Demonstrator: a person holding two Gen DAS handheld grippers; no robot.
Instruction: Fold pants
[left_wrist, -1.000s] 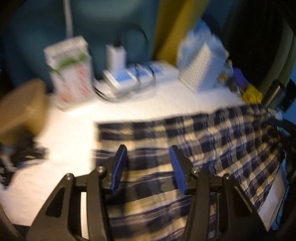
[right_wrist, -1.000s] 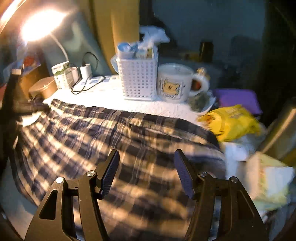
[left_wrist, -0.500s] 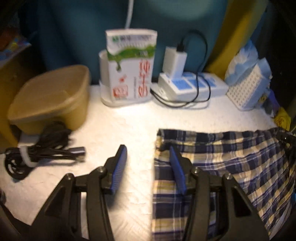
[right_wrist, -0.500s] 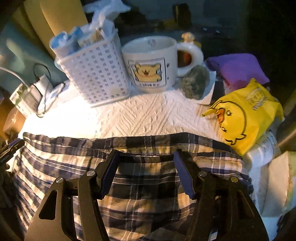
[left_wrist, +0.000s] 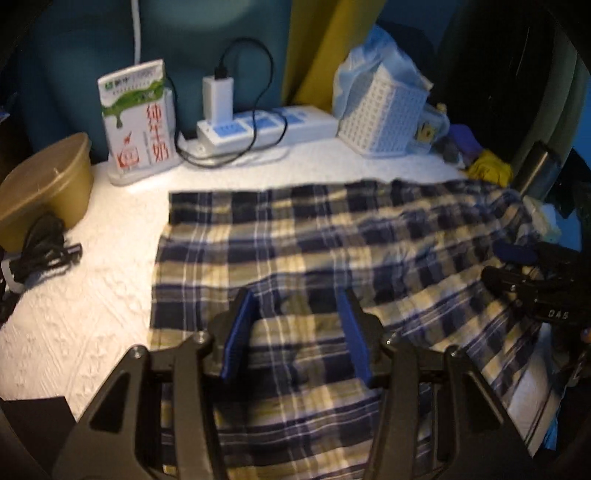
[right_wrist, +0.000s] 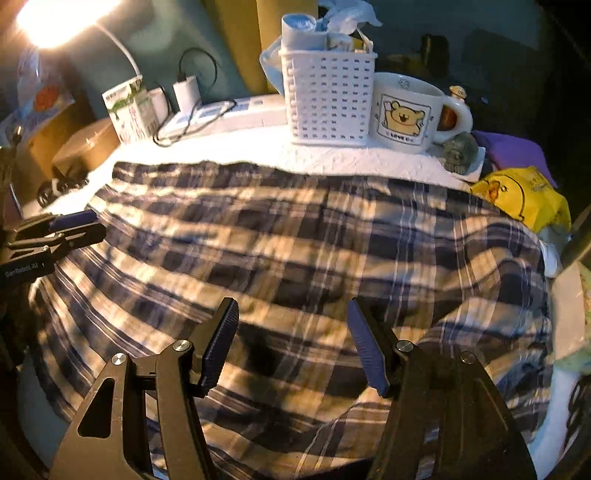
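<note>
Navy and cream plaid pants (left_wrist: 332, 236) lie spread flat on a white textured cloth (left_wrist: 92, 302). They fill the middle of the right wrist view (right_wrist: 295, 236) too. My left gripper (left_wrist: 295, 328) is open and empty, hovering over the near left part of the pants. My right gripper (right_wrist: 291, 343) is open and empty above the near middle of the pants. The right gripper shows at the right edge of the left wrist view (left_wrist: 524, 266). The left gripper shows at the left edge of the right wrist view (right_wrist: 55, 232).
Along the back stand a milk carton (left_wrist: 136, 118), a power strip with charger (left_wrist: 258, 125), a white basket (right_wrist: 328, 99) and a bear mug (right_wrist: 406, 110). A brown tub (left_wrist: 40, 184) and a coiled cable (left_wrist: 40, 251) sit left. A yellow bag (right_wrist: 521, 195) lies right.
Both grippers pulled back from the far edge of the pants toward the near side. The left view swung right from the pants' left corner. Both stay open.
</note>
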